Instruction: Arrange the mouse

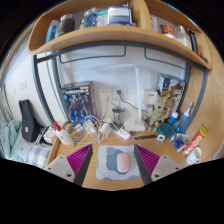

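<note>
A cluttered wooden desk (pixel 100 176) sits below a curved shelf (pixel 100 38). The gripper (pixel 113 158) is spread wide, and the pale mouse (pixel 123 161) lies between its pads (pixel 80 156), touching neither. Items at the desk's back are too small to identify.

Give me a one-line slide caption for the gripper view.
Open hand-held gripper straddling a mouse on a cluttered desk beneath a shelf.
</note>
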